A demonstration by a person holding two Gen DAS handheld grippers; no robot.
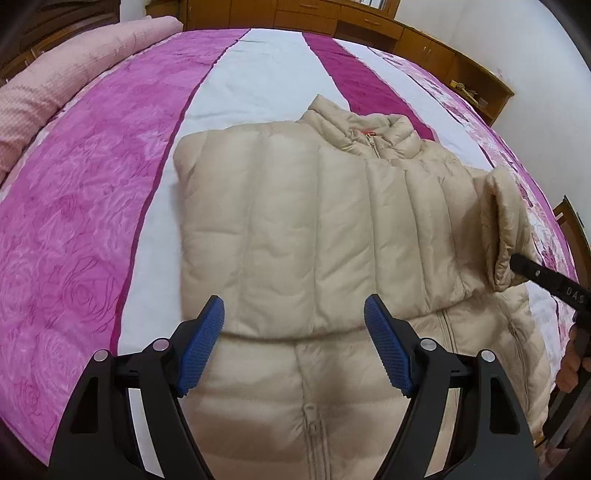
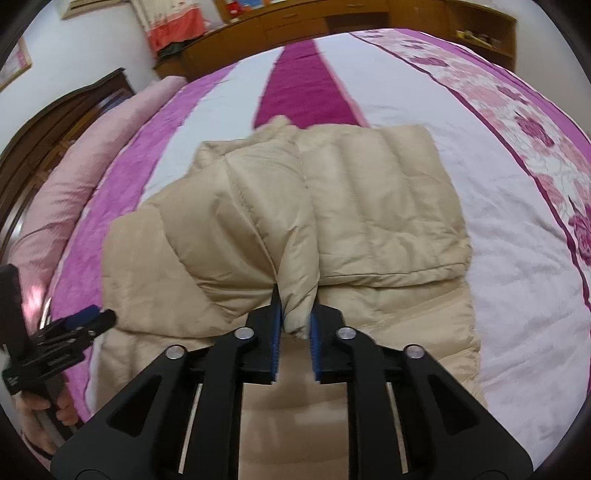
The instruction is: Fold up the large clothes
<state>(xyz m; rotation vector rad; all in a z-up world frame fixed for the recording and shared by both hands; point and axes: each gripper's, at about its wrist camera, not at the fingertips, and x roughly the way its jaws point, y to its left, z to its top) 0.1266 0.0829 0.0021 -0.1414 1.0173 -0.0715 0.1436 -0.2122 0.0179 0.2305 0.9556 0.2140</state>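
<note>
A beige puffer jacket (image 1: 295,221) lies zipper-up on the bed, its left side folded over the front. My left gripper (image 1: 293,306) hovers open over the jacket's middle, blue pads wide apart with nothing between them; in the right wrist view it (image 2: 88,321) shows at the left edge. My right gripper (image 2: 295,314) is shut on the cuff of the other sleeve (image 2: 258,221), which fills the narrow gap between its pads. From the left wrist view, that sleeve (image 1: 508,221) is lifted off the jacket's right side by a black finger (image 1: 535,275).
The jacket rests on a bedspread (image 1: 74,221) striped pink, white and magenta. A rolled pink blanket (image 1: 74,62) lies along the far left. Wooden cabinets (image 1: 369,22) stand behind the bed. A person's hand (image 2: 44,406) holds the left gripper's handle.
</note>
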